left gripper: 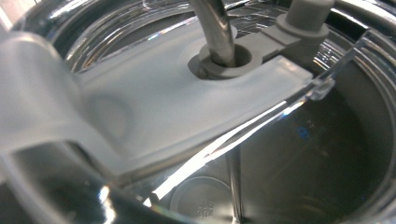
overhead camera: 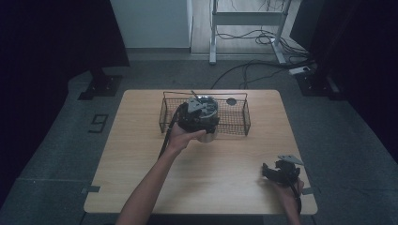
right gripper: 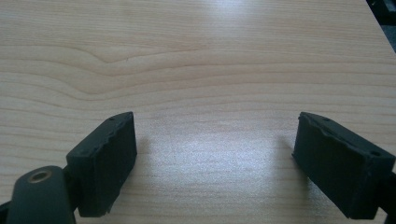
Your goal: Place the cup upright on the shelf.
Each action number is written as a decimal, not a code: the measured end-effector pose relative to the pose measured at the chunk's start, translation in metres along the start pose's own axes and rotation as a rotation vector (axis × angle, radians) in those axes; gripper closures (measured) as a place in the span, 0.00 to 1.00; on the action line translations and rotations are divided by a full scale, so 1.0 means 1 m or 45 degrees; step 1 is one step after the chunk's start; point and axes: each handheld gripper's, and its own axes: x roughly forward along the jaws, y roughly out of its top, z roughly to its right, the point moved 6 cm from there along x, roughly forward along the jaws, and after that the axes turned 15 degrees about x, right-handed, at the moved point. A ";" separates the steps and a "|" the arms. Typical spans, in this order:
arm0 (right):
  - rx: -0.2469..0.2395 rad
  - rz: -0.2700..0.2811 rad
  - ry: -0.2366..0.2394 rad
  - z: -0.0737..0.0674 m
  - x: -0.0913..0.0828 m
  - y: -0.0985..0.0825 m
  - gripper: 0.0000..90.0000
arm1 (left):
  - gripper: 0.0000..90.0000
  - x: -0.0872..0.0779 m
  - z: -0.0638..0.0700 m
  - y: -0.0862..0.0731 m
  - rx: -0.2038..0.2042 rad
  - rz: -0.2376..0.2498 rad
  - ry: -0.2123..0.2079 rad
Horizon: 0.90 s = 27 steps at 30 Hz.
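Note:
A clear round container (overhead camera: 207, 108) with a metal rod (overhead camera: 194, 95) sticking out of it sits at the front wall of a wire basket (overhead camera: 234, 123). A hand holds my left gripper (overhead camera: 198, 118) right against the container, and its jaws are hidden. The left gripper view looks into the container from very close: a translucent white lid strip (left gripper: 177, 107), a grey ring (left gripper: 224, 63) with the metal rod (left gripper: 215, 28) through it, and the clear bottom (left gripper: 308, 154). My right gripper (overhead camera: 277, 171) rests near the table's front right corner, open (right gripper: 215, 135) over bare wood.
The wire basket stands at the back middle of the wooden table (overhead camera: 211, 164). A small dark round thing (overhead camera: 231, 101) lies just behind the basket. A desk frame and cables (overhead camera: 253, 37) are on the floor beyond the table.

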 end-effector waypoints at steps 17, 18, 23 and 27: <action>0.000 0.001 -0.001 0.000 0.000 0.000 0.14 | 0.05 0.008 -0.019 0.012 0.004 0.005 0.040; 0.000 0.001 -0.001 0.000 0.000 0.000 0.14 | 0.05 0.009 -0.021 0.013 0.002 0.007 0.040; 0.001 0.001 -0.002 0.000 0.000 0.000 0.14 | 0.05 0.012 -0.026 0.013 -0.016 0.006 0.039; 0.001 0.001 -0.002 0.000 0.000 0.000 0.14 | 0.05 0.014 -0.029 0.014 -0.015 0.004 0.043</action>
